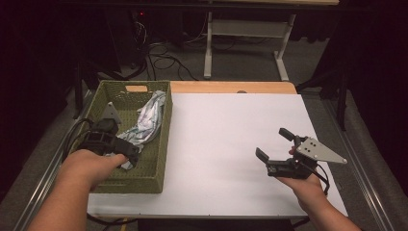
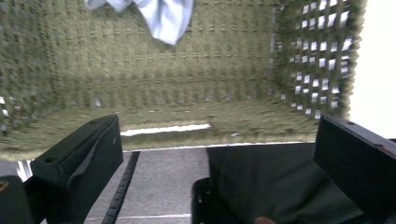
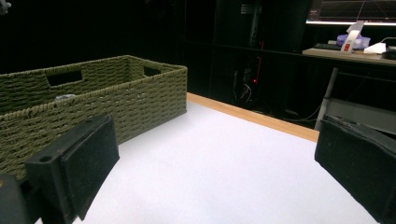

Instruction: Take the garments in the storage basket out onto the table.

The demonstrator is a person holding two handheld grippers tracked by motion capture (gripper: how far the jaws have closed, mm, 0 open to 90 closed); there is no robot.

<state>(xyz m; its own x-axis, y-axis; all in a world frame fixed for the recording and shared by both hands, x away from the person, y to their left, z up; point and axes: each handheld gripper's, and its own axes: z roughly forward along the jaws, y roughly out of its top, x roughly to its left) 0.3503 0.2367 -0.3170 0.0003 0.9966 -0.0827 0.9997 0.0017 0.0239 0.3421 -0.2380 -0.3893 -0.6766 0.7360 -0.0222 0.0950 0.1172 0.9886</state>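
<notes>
At the left of the high view the left gripper (image 1: pixel 126 155) hangs over the green woven basket (image 1: pixel 159 159) with fingers spread apart, the crumpled cloth (image 1: pixel 149 120) lying inside, so placing looks done; the right gripper (image 1: pixel 275 147) waits released over the white surface (image 1: pixel 226 139), and withdrawing seems next.

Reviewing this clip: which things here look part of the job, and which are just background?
Likely in play:
left gripper, open inside the basket
green woven basket
crumpled pale cloth in the basket
right gripper, open over the white tabletop

Background:
white-legged table behind
floor cables
</notes>
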